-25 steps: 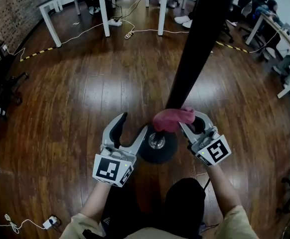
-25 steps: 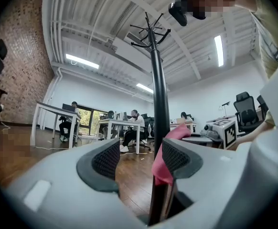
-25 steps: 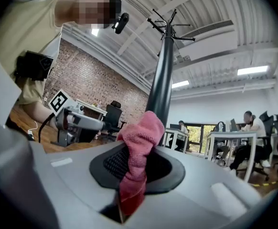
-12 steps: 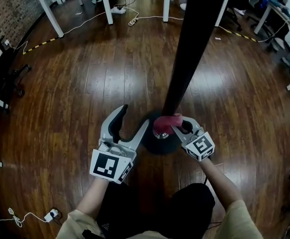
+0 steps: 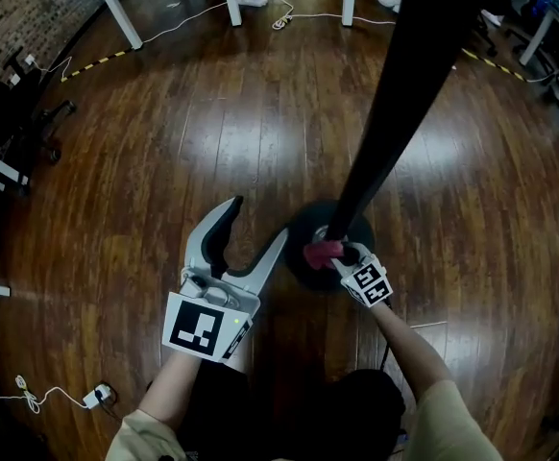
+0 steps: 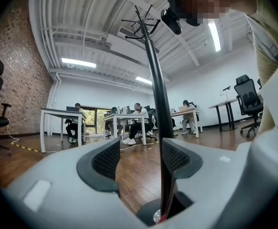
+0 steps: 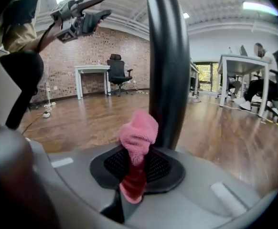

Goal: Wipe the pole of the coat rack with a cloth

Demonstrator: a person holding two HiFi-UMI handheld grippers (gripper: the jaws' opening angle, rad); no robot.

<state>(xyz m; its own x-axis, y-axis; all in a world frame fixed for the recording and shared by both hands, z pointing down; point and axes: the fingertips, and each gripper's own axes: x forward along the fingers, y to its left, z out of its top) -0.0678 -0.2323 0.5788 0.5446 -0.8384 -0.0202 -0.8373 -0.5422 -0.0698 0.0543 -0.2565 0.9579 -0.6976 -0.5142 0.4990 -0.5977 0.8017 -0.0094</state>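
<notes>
You stand on a dark, glossy wooden floor point(image 5: 164, 142) in an open office. A brick wall point(image 5: 25, 8) runs along the left, white desks point(image 5: 116, 3) line the far end, and a cable point(image 5: 193, 22) trails across the boards. The left gripper view shows people point(image 6: 138, 116) seated at the distant desks. No surface carries anything here; the coat rack stands straight on the floor.

Its black pole point(image 5: 404, 94) rises from a round dark base point(image 5: 299, 262) just in front of you. Your right claw point(image 5: 342, 251) is low at the foot of the pole, its jaws pressed together on the pink cloth point(image 5: 320, 254). The cloth bunches out past the jaw tips and lies against the pole just above the base.

Your left claw point(image 5: 257, 221) hangs left of the base with its jaws spread wide and nothing between them. One of its jaw tips is near the base's rim.

There is one pole, one base, one cloth and two claws.
</notes>
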